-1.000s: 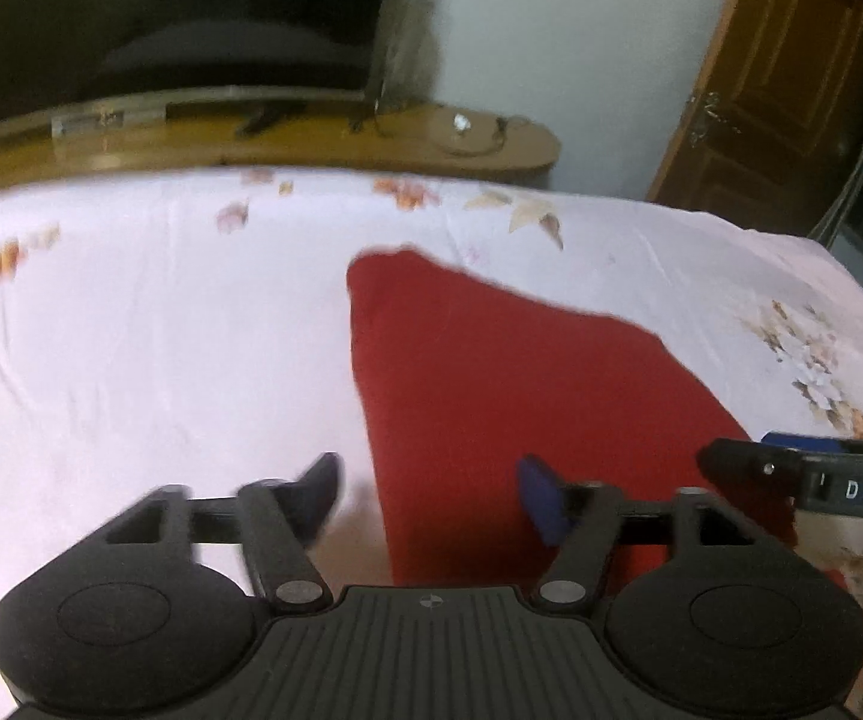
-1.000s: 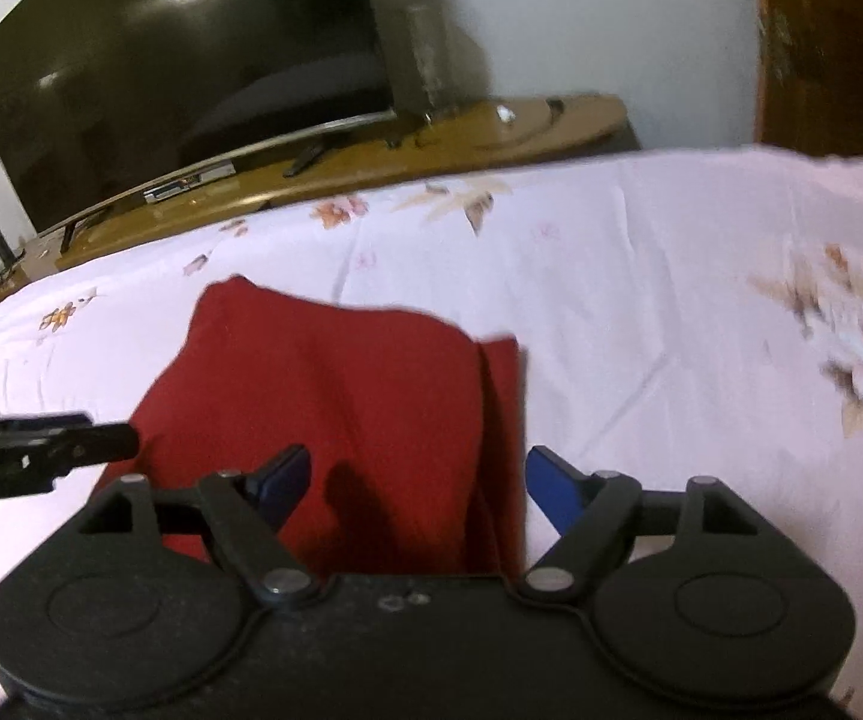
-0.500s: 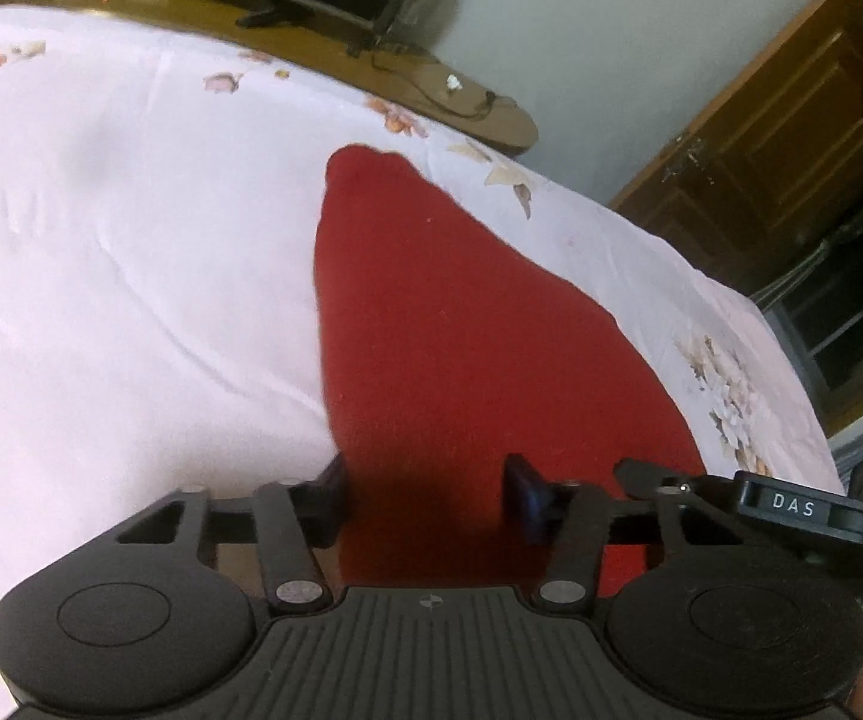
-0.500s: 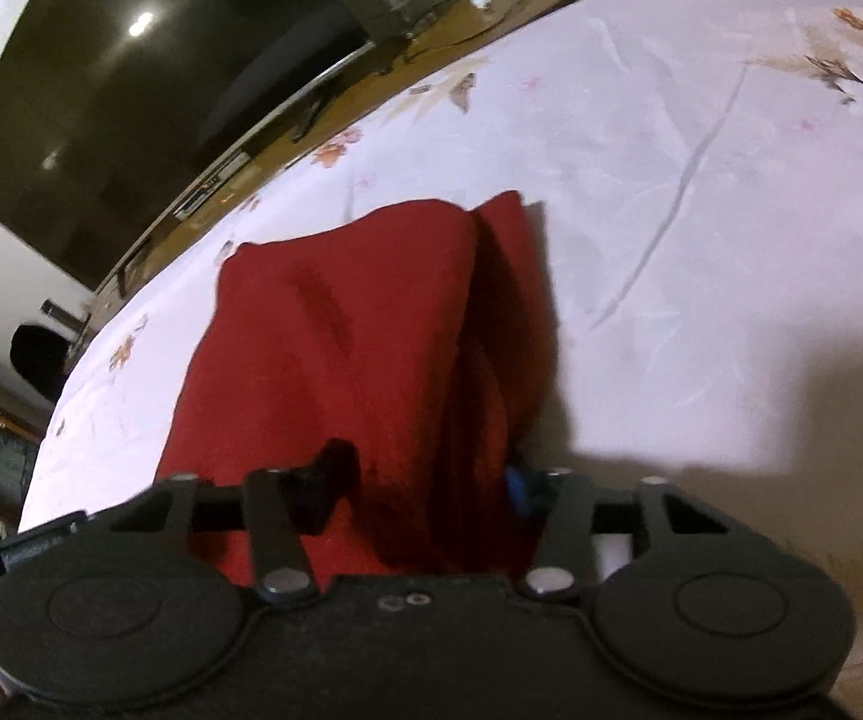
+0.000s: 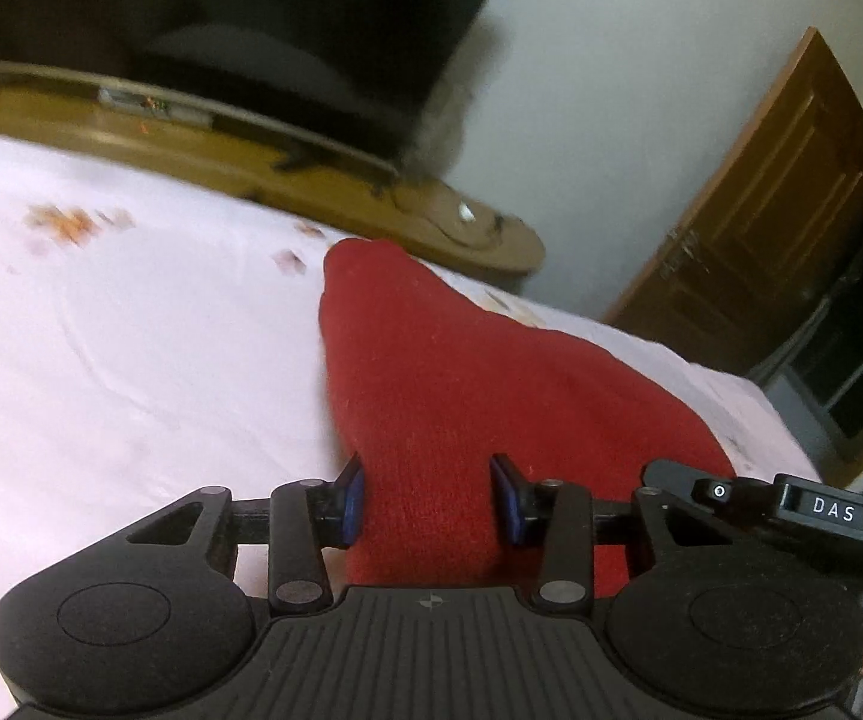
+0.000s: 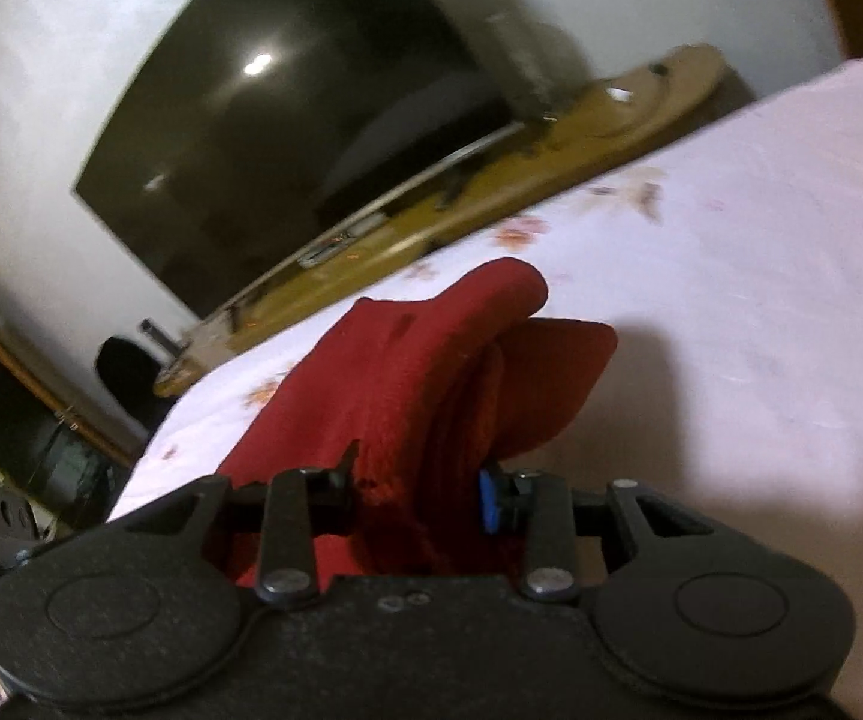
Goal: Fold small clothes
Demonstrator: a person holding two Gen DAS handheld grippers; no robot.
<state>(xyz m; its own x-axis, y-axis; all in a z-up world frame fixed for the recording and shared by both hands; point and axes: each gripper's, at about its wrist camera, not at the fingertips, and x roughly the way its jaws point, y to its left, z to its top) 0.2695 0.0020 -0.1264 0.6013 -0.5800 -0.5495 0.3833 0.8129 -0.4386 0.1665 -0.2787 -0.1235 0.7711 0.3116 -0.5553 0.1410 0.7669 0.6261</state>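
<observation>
Left wrist view: the left gripper has the near edge of the red cloth between its blue pads, and its jaws are closing; the left pad sits at the cloth's left edge and the right pad presses into the knit, so the cloth is pinched there. From the pads the cloth runs away over the pink flowered sheet, narrowing to a rounded tip near the far edge of the bed. The right gripper, black and marked DAS, pokes in from the right just beside the cloth's near right corner; its jaws are hidden from here. Beyond the bed stand a wooden stand, a dark TV on it, a white wall and a brown door at right. Right wrist view: the right gripper is closing on a bunched fold of the cloth; the dark left pad digs into the fabric and the blue right pad touches its other side. The cloth rises off the sheet here, its upper layer curling over at the far end with a lower flap spread to the right on the bed. The TV and stand sit tilted behind, blurred
</observation>
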